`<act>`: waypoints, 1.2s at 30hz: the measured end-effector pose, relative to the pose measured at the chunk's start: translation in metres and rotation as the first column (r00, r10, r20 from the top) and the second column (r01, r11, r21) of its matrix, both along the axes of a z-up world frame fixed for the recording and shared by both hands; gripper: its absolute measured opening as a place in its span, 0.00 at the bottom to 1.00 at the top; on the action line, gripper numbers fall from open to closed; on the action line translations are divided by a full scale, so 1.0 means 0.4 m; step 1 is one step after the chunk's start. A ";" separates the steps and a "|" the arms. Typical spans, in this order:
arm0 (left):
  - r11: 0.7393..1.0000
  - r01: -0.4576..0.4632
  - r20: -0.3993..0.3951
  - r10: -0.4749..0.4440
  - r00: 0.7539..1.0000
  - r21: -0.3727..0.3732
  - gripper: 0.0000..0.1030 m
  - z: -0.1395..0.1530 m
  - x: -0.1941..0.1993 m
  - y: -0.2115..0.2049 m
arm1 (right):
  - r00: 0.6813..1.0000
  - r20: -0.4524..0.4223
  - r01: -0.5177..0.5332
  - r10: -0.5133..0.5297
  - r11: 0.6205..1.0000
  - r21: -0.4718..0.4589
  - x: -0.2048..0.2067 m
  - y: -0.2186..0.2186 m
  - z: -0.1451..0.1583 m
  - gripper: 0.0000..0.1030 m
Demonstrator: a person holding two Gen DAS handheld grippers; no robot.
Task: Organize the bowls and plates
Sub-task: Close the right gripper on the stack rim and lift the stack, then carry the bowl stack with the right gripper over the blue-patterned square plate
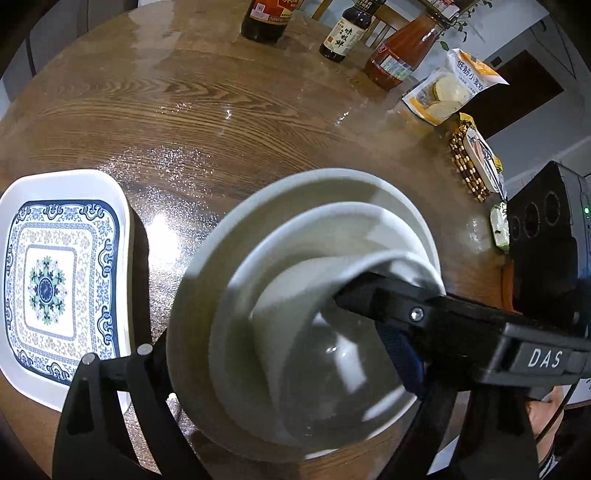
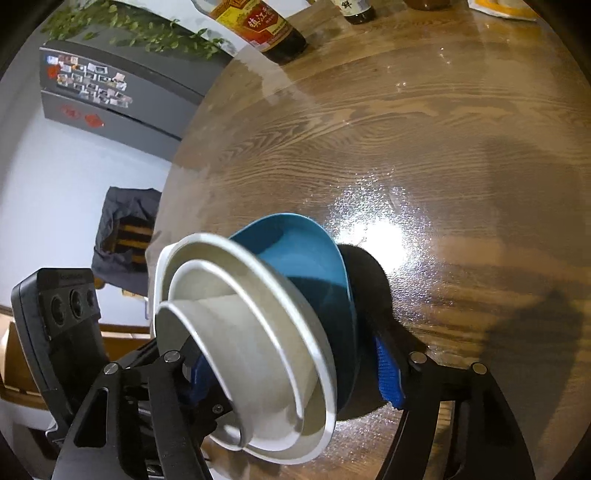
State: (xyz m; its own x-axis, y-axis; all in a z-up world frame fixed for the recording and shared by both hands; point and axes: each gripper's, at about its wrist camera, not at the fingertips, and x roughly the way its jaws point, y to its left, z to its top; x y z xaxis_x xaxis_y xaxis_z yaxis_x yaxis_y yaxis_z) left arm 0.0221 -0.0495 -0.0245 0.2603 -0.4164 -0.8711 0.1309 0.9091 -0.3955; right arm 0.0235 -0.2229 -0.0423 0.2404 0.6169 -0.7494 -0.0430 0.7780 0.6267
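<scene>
Left wrist view: a patterned square plate (image 1: 61, 284) is seen near the table's (image 1: 184, 122) left edge, beside three nested white bowls (image 1: 295, 295). Only in the right wrist view is a blue bowl (image 2: 306, 258) shown under them, with the right gripper (image 2: 291, 373) open around the stack. The left gripper (image 1: 243, 328) is open too.

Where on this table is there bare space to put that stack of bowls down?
The wide wooden middle, between the patterned plate, the stacked bowls and the far bottles, is bare. The right edge is crowded with food packets and a beaded mat.
</scene>
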 end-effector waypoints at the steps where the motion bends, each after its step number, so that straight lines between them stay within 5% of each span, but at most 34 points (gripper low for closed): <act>1: 1.000 -0.003 -0.007 0.003 1.000 0.005 0.87 -0.004 0.003 -0.001 | 1.000 -0.006 0.006 -0.006 1.000 -0.007 0.003 0.000 -0.004 0.68; 17: 0.998 -0.043 -0.050 0.040 0.998 -0.056 0.97 -0.020 -0.032 0.043 | 0.999 -0.053 -0.003 0.005 1.000 0.031 -0.013 -0.010 -0.024 0.71; 20: 0.999 -0.029 -0.037 0.027 0.999 -0.043 0.90 -0.017 -0.037 0.019 | 0.999 -0.036 -0.020 0.019 1.000 -0.009 -0.012 0.023 -0.016 0.72; 24: 0.999 -0.040 0.004 0.040 0.999 0.018 0.80 -0.018 -0.049 0.011 | 0.999 0.009 -0.038 0.039 0.991 -0.130 -0.021 0.051 -0.004 0.59; 28: 0.997 -0.048 -0.003 0.048 0.999 0.060 0.68 -0.018 -0.030 0.015 | 1.000 0.011 -0.017 0.018 0.990 -0.143 -0.017 0.044 -0.005 0.53; 36: 0.998 -0.038 -0.011 0.039 0.999 0.058 0.64 -0.013 -0.021 0.023 | 1.000 0.017 0.003 -0.001 0.991 -0.137 -0.019 0.041 0.001 0.48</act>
